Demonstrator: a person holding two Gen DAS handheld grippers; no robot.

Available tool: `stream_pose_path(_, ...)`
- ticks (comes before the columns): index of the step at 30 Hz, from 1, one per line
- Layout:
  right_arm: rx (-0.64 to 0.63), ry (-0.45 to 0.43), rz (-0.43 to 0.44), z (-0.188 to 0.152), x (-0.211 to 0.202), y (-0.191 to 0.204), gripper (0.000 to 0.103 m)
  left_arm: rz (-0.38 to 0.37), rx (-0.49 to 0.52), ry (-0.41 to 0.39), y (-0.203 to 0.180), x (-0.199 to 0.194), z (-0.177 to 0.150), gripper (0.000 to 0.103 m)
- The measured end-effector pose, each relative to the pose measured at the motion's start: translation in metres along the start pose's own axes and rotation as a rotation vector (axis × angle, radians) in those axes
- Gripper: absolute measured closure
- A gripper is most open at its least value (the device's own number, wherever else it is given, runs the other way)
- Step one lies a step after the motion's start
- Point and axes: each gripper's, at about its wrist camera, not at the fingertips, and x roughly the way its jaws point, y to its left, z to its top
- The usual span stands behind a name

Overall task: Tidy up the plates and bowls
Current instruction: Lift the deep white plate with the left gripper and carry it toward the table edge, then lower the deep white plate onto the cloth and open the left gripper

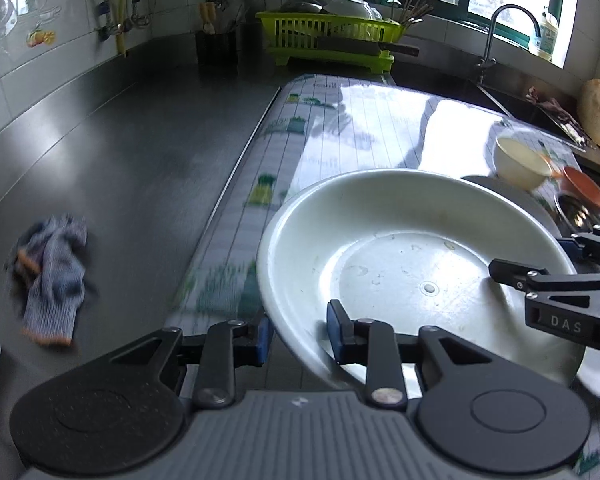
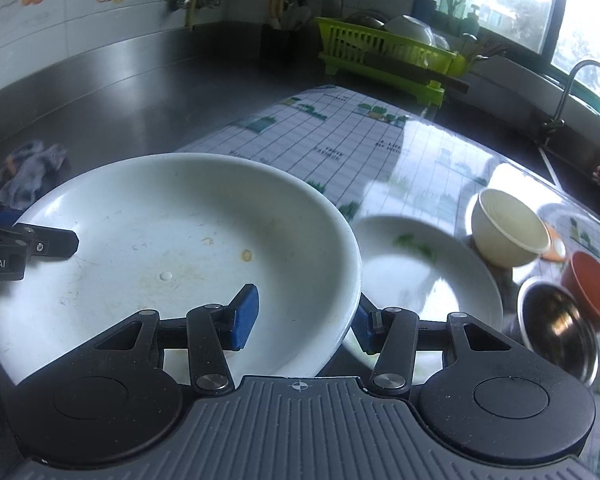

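Note:
A large white deep plate [image 1: 412, 248] hangs above the patterned mat [image 1: 340, 120], carried between both grippers. My left gripper [image 1: 300, 332] is shut on its near-left rim, one blue pad inside and one outside. My right gripper [image 2: 304, 324] is shut on the opposite rim of the same plate [image 2: 172, 232], and it also shows at the right edge of the left wrist view. On the mat to the right lie a second white plate [image 2: 420, 280] with green scraps, a cream bowl [image 2: 508, 232], an orange bowl [image 2: 592, 284] and a steel bowl [image 2: 556, 332].
A green dish rack [image 1: 328, 36] with dishes and a knife stands at the back of the steel counter [image 1: 120, 140]. A crumpled cloth [image 1: 52, 276] lies on the counter at the left. A faucet [image 1: 500, 28] and sink are at the back right.

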Motion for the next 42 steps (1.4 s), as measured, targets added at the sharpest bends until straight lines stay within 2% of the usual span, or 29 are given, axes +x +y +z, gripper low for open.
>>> stream_pose_path(9,0.011,0.047,0.029,-0.043,-0.009,0.012,0.052,0.01,-0.01,0.049,-0.005,-0.007,-0.047,0.075)
stream_pose_path(19,0.046,0.116,0.077,-0.069,-0.007,0.013,0.052,0.01,-0.022,0.107,-0.007,0.006,-0.065,0.072)
stream_pose_path(22,0.047,0.093,0.08,-0.072,-0.014,0.015,0.049,0.004,-0.019,0.104,-0.007,0.004,-0.065,0.061)
stream_pose_path(24,0.053,0.077,0.086,-0.072,-0.021,0.014,0.044,0.008,-0.014,0.098,-0.009,0.001,-0.064,0.046)
stream_pose_path(30,0.055,0.011,0.079,-0.073,-0.052,-0.001,0.033,0.0,-0.022,0.035,-0.015,-0.023,-0.053,0.035)
stream_pose_path(36,0.108,-0.019,0.014,-0.084,-0.078,-0.036,0.032,-0.129,0.02,-0.018,-0.046,-0.04,-0.036,0.035)
stream_pose_path(39,0.15,-0.018,-0.038,-0.092,-0.083,-0.056,0.032,-0.21,0.056,-0.019,-0.07,-0.038,-0.028,0.034)
stream_pose_path(42,0.201,-0.004,-0.094,-0.102,-0.084,-0.076,0.032,-0.26,0.114,-0.012,-0.098,-0.029,-0.022,0.034)
